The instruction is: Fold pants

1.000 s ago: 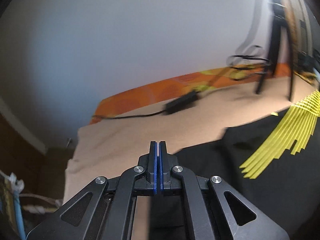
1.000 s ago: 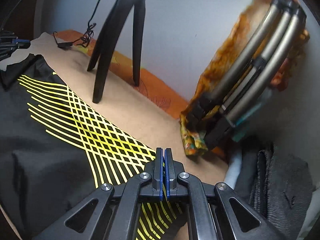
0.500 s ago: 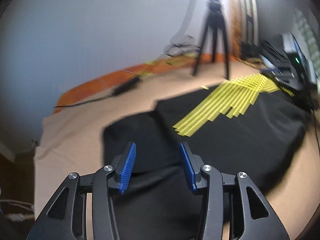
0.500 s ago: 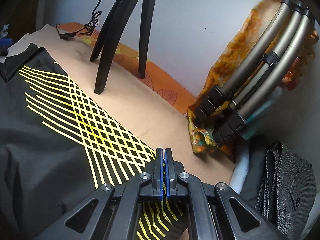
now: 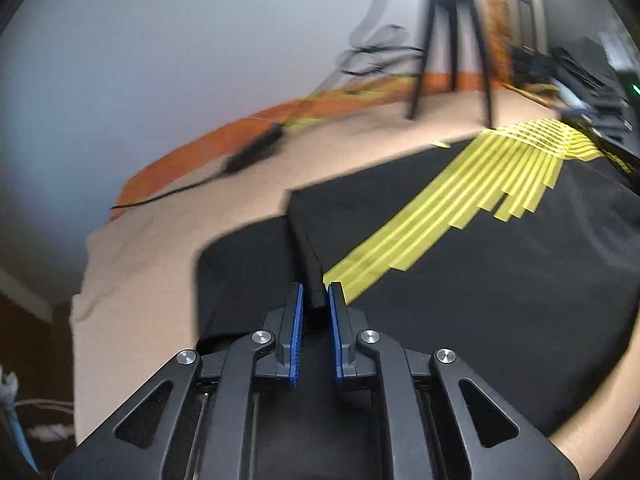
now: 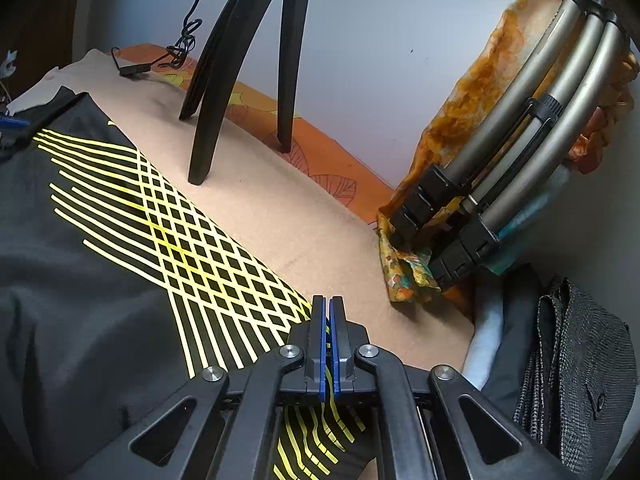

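Observation:
Black pants (image 5: 460,272) with yellow stripes lie spread on the tan surface (image 5: 160,240). In the left wrist view my left gripper (image 5: 316,300) is closed on a raised fold at the edge of the pants, near the end of the yellow stripes. In the right wrist view the pants (image 6: 92,280) show a yellow lattice print. My right gripper (image 6: 328,312) is shut on the pants' edge at the lattice, with cloth between its blue pads.
A black tripod (image 6: 224,80) stands on the surface beyond the pants, also visible in the left wrist view (image 5: 452,40). A black cable and adapter (image 5: 252,152) lie near the orange border. Folded metal poles on patterned cloth (image 6: 512,152) and dark clothes (image 6: 572,368) sit at right.
My left gripper was shut a second ago, opened above the pants half a second ago, and has now come down and closed on a fold. My right gripper stays shut on the pants.

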`<state>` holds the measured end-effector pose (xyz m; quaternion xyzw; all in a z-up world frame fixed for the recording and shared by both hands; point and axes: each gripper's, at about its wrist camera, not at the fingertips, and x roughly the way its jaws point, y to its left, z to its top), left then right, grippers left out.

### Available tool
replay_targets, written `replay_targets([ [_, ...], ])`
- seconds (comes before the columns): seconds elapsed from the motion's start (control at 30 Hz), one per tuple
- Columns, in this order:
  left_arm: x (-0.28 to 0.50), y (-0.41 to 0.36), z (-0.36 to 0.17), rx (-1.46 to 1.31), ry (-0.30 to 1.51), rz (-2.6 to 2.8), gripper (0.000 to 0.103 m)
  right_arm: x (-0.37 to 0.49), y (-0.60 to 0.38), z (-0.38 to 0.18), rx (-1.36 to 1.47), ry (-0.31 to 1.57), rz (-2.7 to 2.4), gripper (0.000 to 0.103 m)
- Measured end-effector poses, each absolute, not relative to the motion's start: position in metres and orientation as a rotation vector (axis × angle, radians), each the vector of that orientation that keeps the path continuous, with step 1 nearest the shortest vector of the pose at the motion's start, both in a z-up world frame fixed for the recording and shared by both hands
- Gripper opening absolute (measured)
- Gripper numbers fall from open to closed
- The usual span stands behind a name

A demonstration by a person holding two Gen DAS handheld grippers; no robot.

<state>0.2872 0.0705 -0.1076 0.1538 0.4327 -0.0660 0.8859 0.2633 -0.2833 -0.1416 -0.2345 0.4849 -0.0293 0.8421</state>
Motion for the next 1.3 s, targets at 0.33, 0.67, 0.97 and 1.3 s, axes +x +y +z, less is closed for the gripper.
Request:
replay_targets([
  [0.33, 0.304, 0.139, -0.083, 0.251, 0.840, 0.178, 0.028, 0.275, -0.296, -0.132, -0.471, 1.003, -0.147, 0.000],
  [0.67, 0.221, 0.110, -0.052, 0.203, 0.764, -0.018, 0.033, 0.225, -0.292, -0.078, -0.357, 0.928, -0.109, 0.050],
  [0.97, 0.154, 0.050, -0.068, 0.232, 0.811, -0.228, 0.033, 0.128, -0.197, -0.059, -0.384, 0.895, 0.242, 0.051],
  [1.3, 0.131, 0.048, -0.088, 0.205, 0.889, -0.263, 0.033, 0.121, -0.106, -0.104, -0.549, 0.916, 0.384, 0.050],
])
